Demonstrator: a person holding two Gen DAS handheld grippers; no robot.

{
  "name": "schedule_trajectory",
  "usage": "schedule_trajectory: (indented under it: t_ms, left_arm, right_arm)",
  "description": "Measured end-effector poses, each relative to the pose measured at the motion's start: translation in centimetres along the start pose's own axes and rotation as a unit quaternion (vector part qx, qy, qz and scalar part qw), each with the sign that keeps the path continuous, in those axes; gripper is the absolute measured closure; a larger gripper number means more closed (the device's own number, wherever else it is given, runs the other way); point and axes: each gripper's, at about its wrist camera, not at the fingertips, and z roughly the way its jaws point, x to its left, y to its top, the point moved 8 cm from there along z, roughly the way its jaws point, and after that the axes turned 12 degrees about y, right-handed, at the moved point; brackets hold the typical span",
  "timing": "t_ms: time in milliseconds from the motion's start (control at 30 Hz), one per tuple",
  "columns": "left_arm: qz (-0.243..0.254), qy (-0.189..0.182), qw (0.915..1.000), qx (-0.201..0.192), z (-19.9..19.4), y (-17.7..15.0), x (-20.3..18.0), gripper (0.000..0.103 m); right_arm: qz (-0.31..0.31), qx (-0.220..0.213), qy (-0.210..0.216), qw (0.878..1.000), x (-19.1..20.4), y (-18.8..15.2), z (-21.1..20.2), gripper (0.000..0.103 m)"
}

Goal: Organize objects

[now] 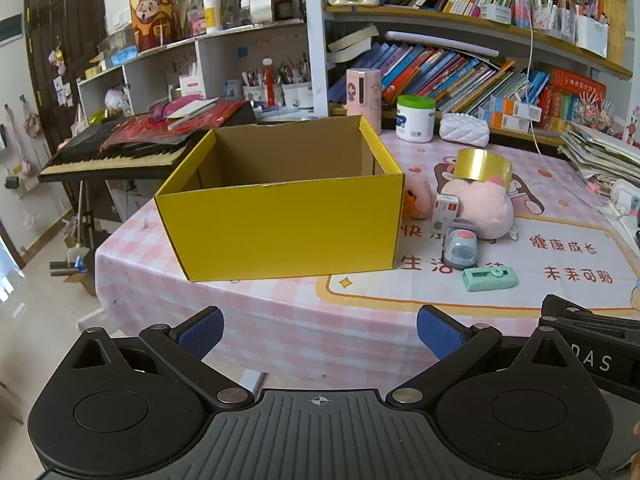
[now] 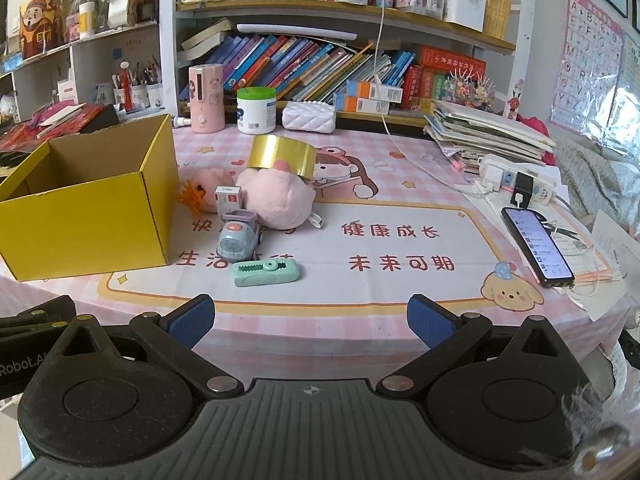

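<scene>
Both the left gripper (image 1: 319, 330) and the right gripper (image 2: 311, 319) hang at the near table edge with jaws wide and nothing between them. Just beyond lie a green tape dispenser (image 2: 265, 273), then a toy car (image 2: 239, 239) and a small carton (image 2: 228, 199) against a pink plush (image 2: 276, 199). The open yellow box (image 1: 280, 228) stands to their left, and a gold tape roll (image 2: 281, 156) rests farther back behind the plush.

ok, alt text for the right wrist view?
Open right gripper hovers at the table edge, facing a mint cutter, toy car, pink plush and gold tape. Open yellow box at left, phone at right.
</scene>
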Motion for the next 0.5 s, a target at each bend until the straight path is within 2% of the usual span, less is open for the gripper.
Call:
schedule_trajectory:
  t_ms: [500]
  left_arm:
    - [-0.001, 0.0, 1.0, 0.0, 0.13, 0.11, 0.28, 0.0]
  right_arm:
    - [-0.002, 0.003, 0.001, 1.0, 0.19, -0.01, 0.19, 0.0]
